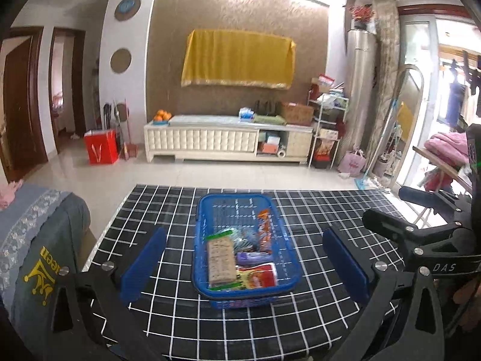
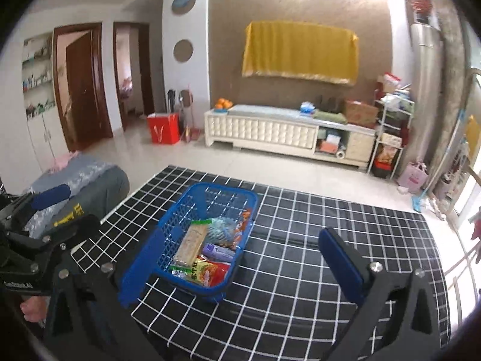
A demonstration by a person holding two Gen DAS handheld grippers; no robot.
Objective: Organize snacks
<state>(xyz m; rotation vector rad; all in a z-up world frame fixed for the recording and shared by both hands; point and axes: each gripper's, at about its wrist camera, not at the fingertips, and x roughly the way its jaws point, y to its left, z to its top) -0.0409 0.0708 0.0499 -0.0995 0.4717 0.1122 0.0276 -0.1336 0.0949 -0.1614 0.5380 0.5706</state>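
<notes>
A blue plastic basket (image 1: pixel 288 273) stands on the black white-checked tablecloth (image 1: pixel 318 210). Inside lie a long cracker pack (image 1: pixel 221 258), a red packet (image 1: pixel 261 275), a purple packet (image 1: pixel 251 257) and an orange bar (image 1: pixel 264 228) leaning on the right wall. My left gripper (image 1: pixel 243 233) is open, raised on the near side of the basket, with nothing between its blue pads. My right gripper (image 2: pixel 240 234) is also wide open and holds nothing. In its view the basket (image 2: pixel 168 210) sits down to the left, with the cracker pack (image 2: pixel 191 243) and red packet (image 2: pixel 210 270) inside.
A grey cushion with yellow print (image 1: pixel 39 240) borders the table's left side. The tablecloth (image 2: pixel 330 270) stretches right of the basket. Beyond the far table edge are tiled floor and a white TV cabinet (image 1: pixel 228 141). A chair with pink laundry (image 1: pixel 445 147) stands at right.
</notes>
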